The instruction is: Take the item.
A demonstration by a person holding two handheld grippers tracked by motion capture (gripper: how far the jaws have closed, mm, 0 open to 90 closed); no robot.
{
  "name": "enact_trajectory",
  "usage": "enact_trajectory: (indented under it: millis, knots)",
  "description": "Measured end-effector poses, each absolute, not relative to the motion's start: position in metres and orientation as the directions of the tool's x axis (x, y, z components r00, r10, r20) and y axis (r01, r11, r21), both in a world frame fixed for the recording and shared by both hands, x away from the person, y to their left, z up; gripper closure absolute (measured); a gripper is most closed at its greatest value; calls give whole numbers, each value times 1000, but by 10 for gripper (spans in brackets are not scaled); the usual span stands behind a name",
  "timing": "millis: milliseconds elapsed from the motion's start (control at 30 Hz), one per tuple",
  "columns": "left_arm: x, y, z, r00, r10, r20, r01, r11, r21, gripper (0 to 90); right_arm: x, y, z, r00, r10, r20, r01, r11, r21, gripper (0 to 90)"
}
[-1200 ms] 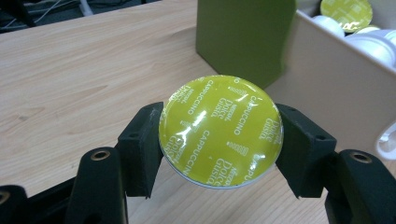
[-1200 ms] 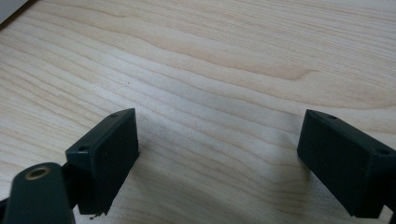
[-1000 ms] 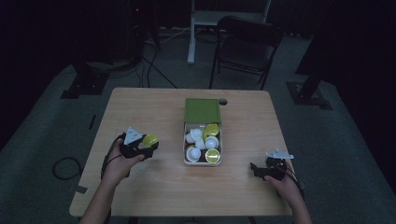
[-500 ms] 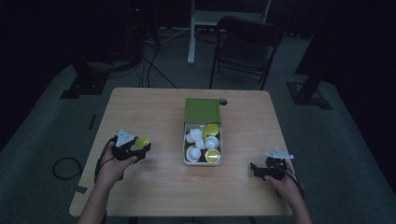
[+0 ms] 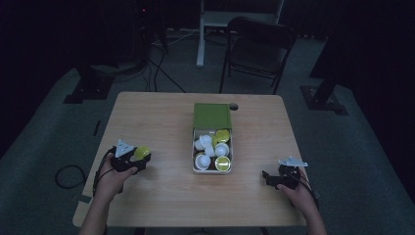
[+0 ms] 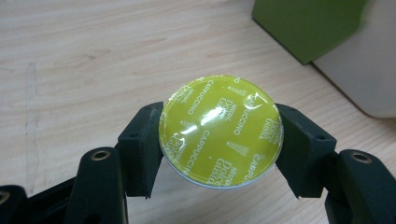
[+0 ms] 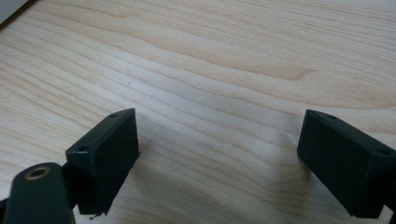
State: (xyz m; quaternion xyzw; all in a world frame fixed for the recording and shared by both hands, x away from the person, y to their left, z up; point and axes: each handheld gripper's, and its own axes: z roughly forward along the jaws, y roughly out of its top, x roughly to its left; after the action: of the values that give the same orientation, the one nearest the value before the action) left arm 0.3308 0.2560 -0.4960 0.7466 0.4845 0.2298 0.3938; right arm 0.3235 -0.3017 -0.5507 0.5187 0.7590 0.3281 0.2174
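**Yellow-green capsule clamped at the left of the bench**

Yellow-green foil tops the coffee capsule point(image 6: 220, 130) that our left hand-held gripper point(image 5: 133, 158) clamps between its two black jaws, foil side up, over the pale wood of the bench point(image 5: 161, 117) and well apart from the box point(image 5: 212, 147). We read "Cappuccino" printed on the foil. That box, its green lid point(image 5: 212, 116) folded back, holds more capsules. Our right hand-held gripper point(image 7: 219, 158) rests low at the bench's right side, jaws wide apart around bare wood.

capsule point(image 6: 220, 131) foil lid, repeated "CAPPUCCINO", "Dolce Gusto" print
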Motion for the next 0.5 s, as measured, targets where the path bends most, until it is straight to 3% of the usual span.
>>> enact_trajectory:
  millis: [500]
  knots:
    - [324,269,-507,385,922,-36,573,-209,792,386,323,-302,-551,-367,930,10,645,247,724,119]
